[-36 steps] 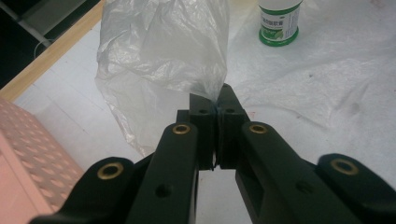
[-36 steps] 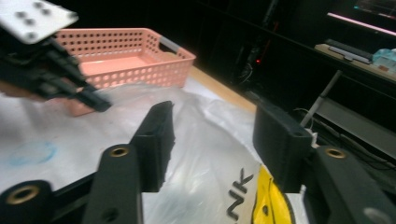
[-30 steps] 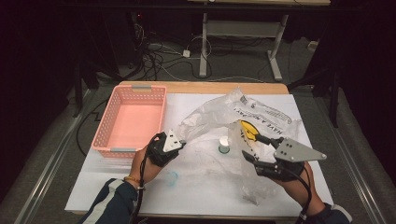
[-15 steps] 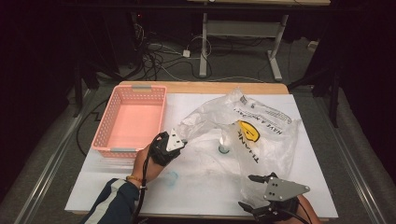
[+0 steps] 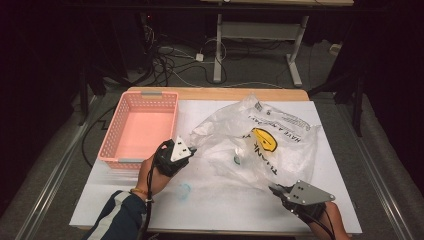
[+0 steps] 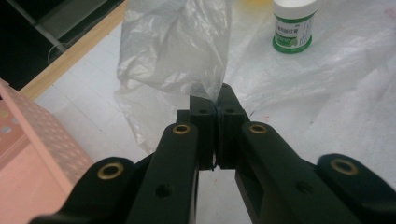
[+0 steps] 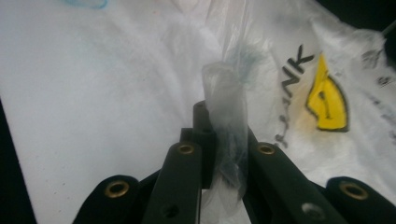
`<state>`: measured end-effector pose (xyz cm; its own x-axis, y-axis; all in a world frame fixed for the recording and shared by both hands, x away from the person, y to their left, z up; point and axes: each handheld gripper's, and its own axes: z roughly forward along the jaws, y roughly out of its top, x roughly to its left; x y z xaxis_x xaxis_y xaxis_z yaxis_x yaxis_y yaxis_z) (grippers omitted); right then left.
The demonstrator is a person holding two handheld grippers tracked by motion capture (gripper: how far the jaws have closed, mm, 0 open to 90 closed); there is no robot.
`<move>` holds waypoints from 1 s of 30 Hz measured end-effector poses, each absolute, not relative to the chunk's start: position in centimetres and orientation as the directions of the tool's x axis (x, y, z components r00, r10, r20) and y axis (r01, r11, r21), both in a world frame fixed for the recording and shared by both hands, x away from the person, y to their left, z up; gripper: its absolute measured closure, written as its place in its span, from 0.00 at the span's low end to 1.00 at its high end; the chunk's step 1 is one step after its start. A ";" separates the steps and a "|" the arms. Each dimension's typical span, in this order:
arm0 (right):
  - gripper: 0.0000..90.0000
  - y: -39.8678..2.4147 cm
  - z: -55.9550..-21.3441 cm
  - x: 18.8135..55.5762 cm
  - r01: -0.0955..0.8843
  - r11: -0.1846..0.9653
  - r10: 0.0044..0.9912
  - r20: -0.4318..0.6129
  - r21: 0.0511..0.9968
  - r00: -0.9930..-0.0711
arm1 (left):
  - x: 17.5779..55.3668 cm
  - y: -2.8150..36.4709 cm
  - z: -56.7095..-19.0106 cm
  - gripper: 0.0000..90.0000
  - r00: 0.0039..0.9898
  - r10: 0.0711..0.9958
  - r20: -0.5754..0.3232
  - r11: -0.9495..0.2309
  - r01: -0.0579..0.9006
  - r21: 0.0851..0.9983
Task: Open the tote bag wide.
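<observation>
Clear bag (image 5: 260, 145) spread over the middle of the white bench (image 5: 125, 200), yellow smiley on top. Pink basket (image 5: 112, 135) at the bench's left, just beside the left hand.

From the high view: left tongs (image 5: 191, 149) at the bag's left edge, right tongs (image 5: 274, 189) at the bag's near right corner, both hands in from the bottom. Small dark spot seen through the plastic in the bag's middle, too tiny to tell there. Faint blue ring (image 5: 183, 190) on the bench near the left wrist.

From the left gripper view: left tongs (image 6: 216, 100) squeezed tight, a thin fold of bag (image 6: 177, 46) pinched between the tips and standing up from them. Spot now plain as a small white bottle (image 6: 293, 25) with a green label, upright, under the plastic, well past the tips. Basket (image 6: 32, 154) wall at the left edge.

From the right gripper view: right tongs (image 7: 219, 116) just snapped closed, a twisted strip of bag (image 7: 226, 88) caught between them and wrapped over the right tip. Black letters and a piece of the yellow smiley (image 7: 329, 100) close by on the right. Bit of the blue ring (image 7: 86, 3) at the top edge.
</observation>
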<state>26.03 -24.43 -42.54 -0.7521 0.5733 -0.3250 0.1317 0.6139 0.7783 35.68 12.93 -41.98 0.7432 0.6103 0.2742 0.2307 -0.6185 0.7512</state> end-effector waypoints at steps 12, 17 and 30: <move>0.99 -26.0 -39.7 26.3 0.049 0.539 0.644 -0.375 0.841 -0.667 | 35.0 14.7 -40.2 0.96 0.707 0.652 0.275 -0.564 0.210 0.798; 0.99 -26.4 -39.5 27.1 0.049 0.527 0.657 -0.370 0.848 -0.657 | 34.6 15.0 -39.9 0.96 0.699 0.661 0.272 -0.552 0.207 0.808; 0.99 -26.2 -38.7 28.9 0.020 0.501 0.672 -0.374 0.865 -0.639 | 34.1 16.3 -39.2 0.96 0.694 0.672 0.260 -0.527 0.201 0.826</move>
<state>28.90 -26.17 -38.73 -0.6388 0.6723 -0.3741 0.0203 0.5008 0.8654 34.11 16.26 -39.23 0.6938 0.6716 0.2599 0.2008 -0.5269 0.8258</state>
